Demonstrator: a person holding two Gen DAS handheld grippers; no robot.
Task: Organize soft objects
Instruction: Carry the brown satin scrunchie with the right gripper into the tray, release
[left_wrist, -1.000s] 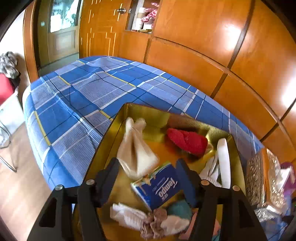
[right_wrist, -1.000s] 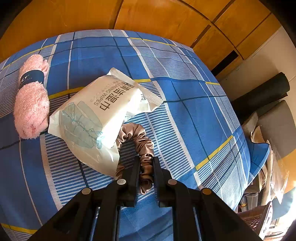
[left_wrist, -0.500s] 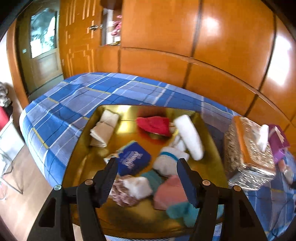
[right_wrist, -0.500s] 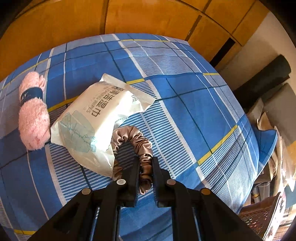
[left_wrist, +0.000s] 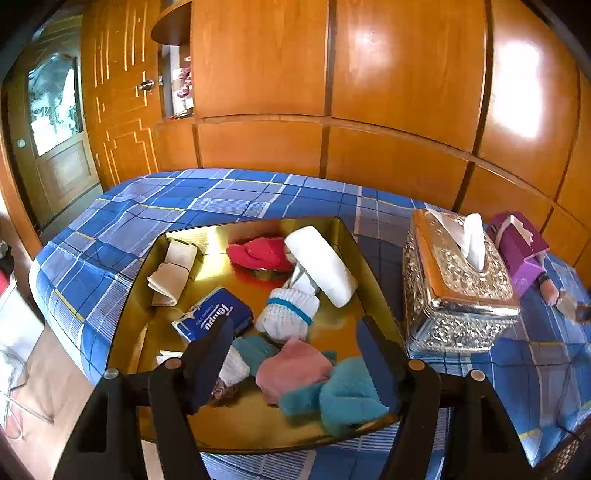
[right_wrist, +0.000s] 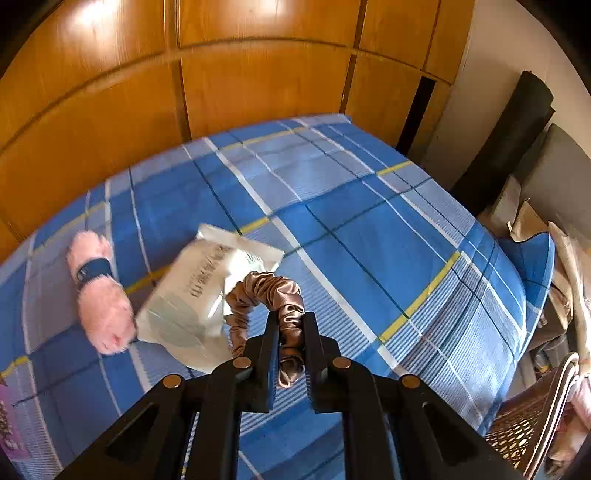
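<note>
A gold tray (left_wrist: 207, 424) on the blue plaid bed holds several soft items: a beige cloth (left_wrist: 171, 273), a red one (left_wrist: 258, 253), a white roll (left_wrist: 321, 266), a white sock (left_wrist: 286, 314), a Tempo tissue pack (left_wrist: 212, 319), a pink cloth (left_wrist: 291, 369) and a teal cloth (left_wrist: 343, 400). My left gripper (left_wrist: 295, 347) hovers over the tray's near half, its jaws opening and holding nothing. My right gripper (right_wrist: 290, 332) is shut on a brown satin scrunchie (right_wrist: 266, 290), lifted off the bed beside a white wipes pack (right_wrist: 199, 295) and a pink fluffy roll (right_wrist: 99, 295).
A silver tissue box (left_wrist: 458, 291) stands right of the tray, with a purple box (left_wrist: 521, 247) behind it. Wooden wardrobe panels (left_wrist: 332, 92) back the bed. A dark roll (right_wrist: 506, 136), grey cushion and wicker chair (right_wrist: 528, 417) sit past the bed's right edge.
The left gripper swung right and drew back from the tray, bringing the tissue box into view. The right gripper lifted the scrunchie off the bed and away from the wipes pack.
</note>
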